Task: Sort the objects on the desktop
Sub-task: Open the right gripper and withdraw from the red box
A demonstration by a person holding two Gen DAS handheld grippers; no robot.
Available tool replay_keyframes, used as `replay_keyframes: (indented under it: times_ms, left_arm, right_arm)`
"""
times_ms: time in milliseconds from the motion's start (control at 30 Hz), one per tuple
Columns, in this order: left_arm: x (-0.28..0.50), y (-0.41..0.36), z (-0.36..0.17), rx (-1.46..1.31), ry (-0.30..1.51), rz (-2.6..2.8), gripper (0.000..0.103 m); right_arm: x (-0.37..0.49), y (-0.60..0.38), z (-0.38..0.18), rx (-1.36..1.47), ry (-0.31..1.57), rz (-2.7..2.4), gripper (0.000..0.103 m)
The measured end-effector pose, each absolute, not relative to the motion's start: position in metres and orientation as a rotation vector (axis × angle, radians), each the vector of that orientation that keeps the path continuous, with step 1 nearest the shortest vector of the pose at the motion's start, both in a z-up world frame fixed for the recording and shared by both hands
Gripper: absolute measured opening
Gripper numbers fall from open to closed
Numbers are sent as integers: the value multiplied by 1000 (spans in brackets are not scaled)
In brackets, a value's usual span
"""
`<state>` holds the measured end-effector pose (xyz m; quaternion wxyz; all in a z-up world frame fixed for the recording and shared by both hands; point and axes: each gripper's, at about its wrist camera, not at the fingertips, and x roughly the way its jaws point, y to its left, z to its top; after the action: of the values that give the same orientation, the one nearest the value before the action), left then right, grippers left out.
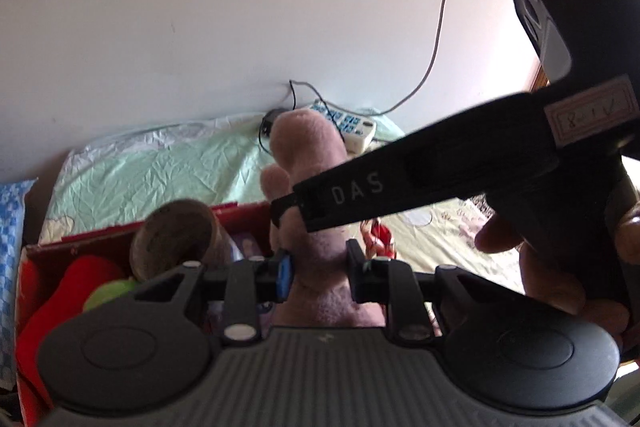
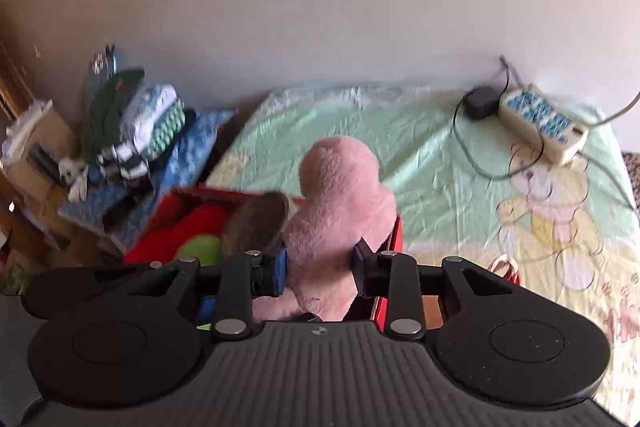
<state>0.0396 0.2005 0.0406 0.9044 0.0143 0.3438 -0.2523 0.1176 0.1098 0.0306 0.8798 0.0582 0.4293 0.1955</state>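
The pale green, cartoon-printed bedsheet [image 2: 440, 155] serves as the work surface; on it sits an open red cardboard box [image 2: 394, 239] already holding a red plush [image 2: 192, 227], a lime-green toy [image 2: 202, 247] and a brown cup-shaped thing [image 2: 260, 223] — evidently the sorting bin; above its rim a pink plush toy [image 2: 340, 211] is pinched by both the right gripper [image 2: 320, 267] and left gripper [image 1: 318, 269], each closed into the pile, probably because it flops.
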Motion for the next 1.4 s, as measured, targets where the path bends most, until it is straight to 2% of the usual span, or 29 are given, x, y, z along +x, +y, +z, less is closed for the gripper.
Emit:
replay_keyframes:
  times_ms: [100, 367, 433, 533, 667, 767, 800, 833, 900, 933, 1067, 1133, 1233, 1367, 1400]
  left_arm:
    - [50, 201, 17, 45, 764, -531, 21]
    - [59, 191, -11, 84, 820, -523, 23]
    - [64, 193, -17, 83, 831, -514, 25]
    - [78, 205, -30, 20, 869, -504, 36]
    - [77, 211, -33, 21, 855, -501, 36]
    - [72, 210, -31, 49, 834, -498, 38]
    - [69, 211, -28, 51, 822, -499, 41]
    - [66, 213, -24, 52, 807, -496, 44]
    - [60, 217, -15, 57, 776, -481, 55]
    - [57, 220, -10, 61, 760, -471, 58]
    - [42, 232, 8, 70, 697, -432, 56]
    - [34, 236, 20, 62, 663, -430, 46]
    - [18, 227, 35, 71, 619, -452, 41]
    - [-7, 183, 34, 93, 646, -564, 39]
    - [-10, 168, 25, 108, 665, -586, 39]
  right_arm:
    - [127, 113, 3, 146, 1002, 425, 33]
    - [141, 132, -23, 47, 1091, 340, 31]
    - [142, 138, -26, 8, 1091, 336, 31]
    - [144, 147, -30, -51, 1089, 332, 29]
    - [144, 156, -34, -118, 1073, 328, 36]
    - [140, 146, -23, -85, 1010, 332, 38]
    - [138, 141, -17, -69, 985, 332, 48]
    - [136, 137, -11, -52, 960, 333, 51]
    - [130, 127, 4, -18, 902, 331, 61]
    - [127, 120, 13, 0, 868, 326, 62]
    - [118, 79, 38, 107, 777, 326, 61]
    - [115, 56, 34, 153, 776, 305, 61]
    - [109, 22, 26, 217, 778, 267, 59]
    - [106, -8, 0, 267, 845, 278, 42]
    - [106, -14, -9, 277, 870, 286, 41]
